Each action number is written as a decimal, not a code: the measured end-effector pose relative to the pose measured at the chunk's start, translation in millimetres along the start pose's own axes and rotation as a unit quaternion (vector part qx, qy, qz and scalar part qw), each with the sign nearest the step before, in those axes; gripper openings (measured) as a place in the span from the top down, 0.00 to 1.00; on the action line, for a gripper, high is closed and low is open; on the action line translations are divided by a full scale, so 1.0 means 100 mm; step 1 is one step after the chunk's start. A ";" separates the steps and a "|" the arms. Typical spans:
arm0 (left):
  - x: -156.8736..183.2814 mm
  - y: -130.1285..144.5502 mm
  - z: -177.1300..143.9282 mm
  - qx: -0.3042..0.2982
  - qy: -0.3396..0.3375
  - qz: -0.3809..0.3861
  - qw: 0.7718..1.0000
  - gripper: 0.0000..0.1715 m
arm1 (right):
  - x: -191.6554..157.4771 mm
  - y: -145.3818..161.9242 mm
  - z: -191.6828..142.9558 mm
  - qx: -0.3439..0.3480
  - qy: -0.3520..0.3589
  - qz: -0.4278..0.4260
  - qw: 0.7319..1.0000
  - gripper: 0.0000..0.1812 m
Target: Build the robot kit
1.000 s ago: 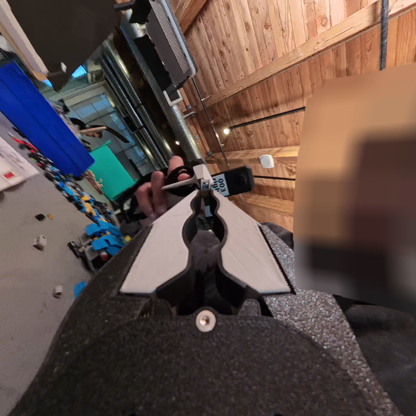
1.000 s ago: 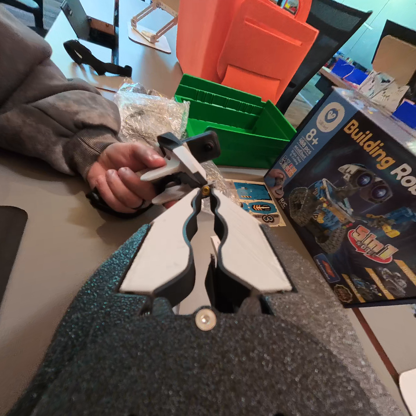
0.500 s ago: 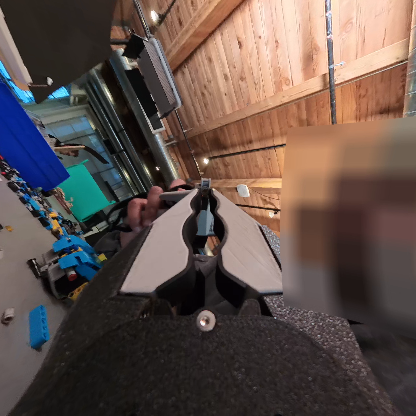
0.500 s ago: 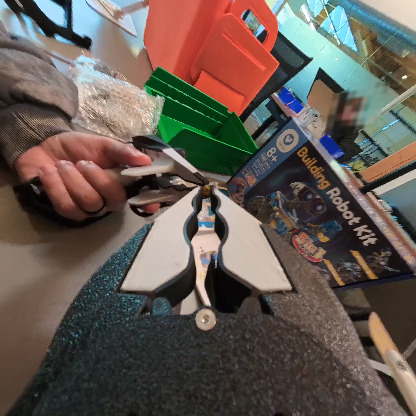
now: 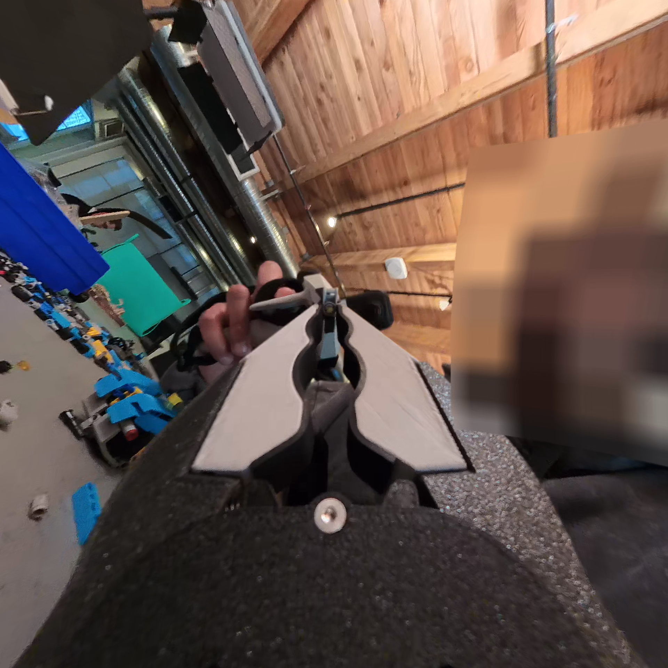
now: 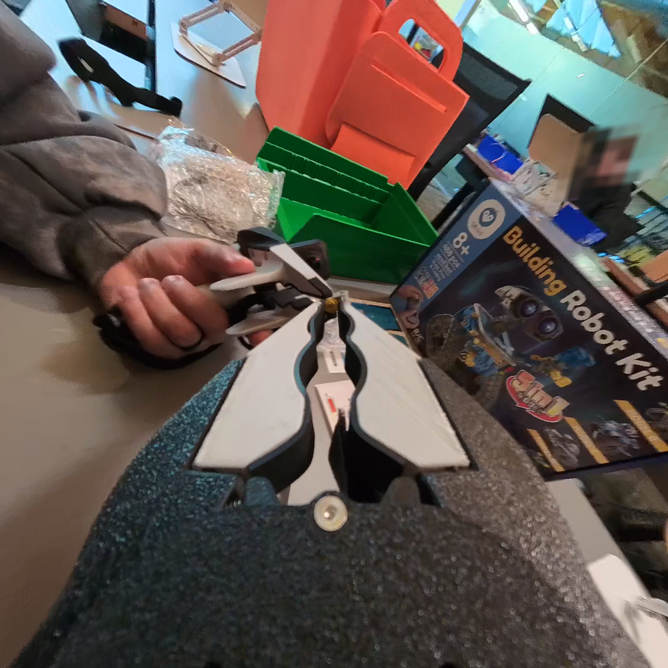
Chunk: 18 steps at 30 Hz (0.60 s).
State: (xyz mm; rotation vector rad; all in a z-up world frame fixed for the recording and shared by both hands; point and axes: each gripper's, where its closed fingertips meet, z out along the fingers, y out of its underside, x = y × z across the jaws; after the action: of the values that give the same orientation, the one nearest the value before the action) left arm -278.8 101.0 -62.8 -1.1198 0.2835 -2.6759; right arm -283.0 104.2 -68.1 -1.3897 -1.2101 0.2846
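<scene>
My left gripper (image 5: 329, 308) is shut on a small grey-blue building piece (image 5: 328, 339) pinched at its tips. It is tilted up, towards a wooden ceiling. My right gripper (image 6: 329, 305) is shut on a small gold pin (image 6: 329, 304). The two grippers meet tip to tip above the grey table (image 6: 54, 415). In the right wrist view, the left gripper (image 6: 289, 267) is held by a hand (image 6: 162, 296) with a grey sleeve. In the left wrist view, the right gripper (image 5: 307, 292) shows beyond the tips, held by a hand (image 5: 227, 325).
A dark kit box (image 6: 542, 325) stands right of the tips, with a green bin (image 6: 343, 217), an orange carrier (image 6: 361, 90) and a bubble-wrap bag (image 6: 217, 188) behind. A blue brick model (image 5: 126, 401), loose bricks (image 5: 85, 509) and a blue bin (image 5: 36, 231) lie at left.
Both grippers stay shut and tip to tip. The left wrist view swung up towards the ceiling and came partly back. The right wrist view tilted, and the hand with the left gripper shifted slightly.
</scene>
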 end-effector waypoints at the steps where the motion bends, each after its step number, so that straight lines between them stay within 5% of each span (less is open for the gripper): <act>1: 0.01 0.03 0.00 -0.016 -0.004 0.010 1.000 0.97 | -0.02 -0.01 -0.02 0.006 -0.016 0.016 1.000 0.96; 18: -0.01 0.39 0.05 -0.177 -0.038 0.115 0.977 0.96 | -0.25 0.00 -0.24 0.028 -0.205 0.115 0.971 0.97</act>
State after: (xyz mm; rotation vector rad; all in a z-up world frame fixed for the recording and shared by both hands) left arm -268.8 63.4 -70.4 -1.1964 0.8480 -2.4296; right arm -275.3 70.4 -73.5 -1.4653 -1.3608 0.7956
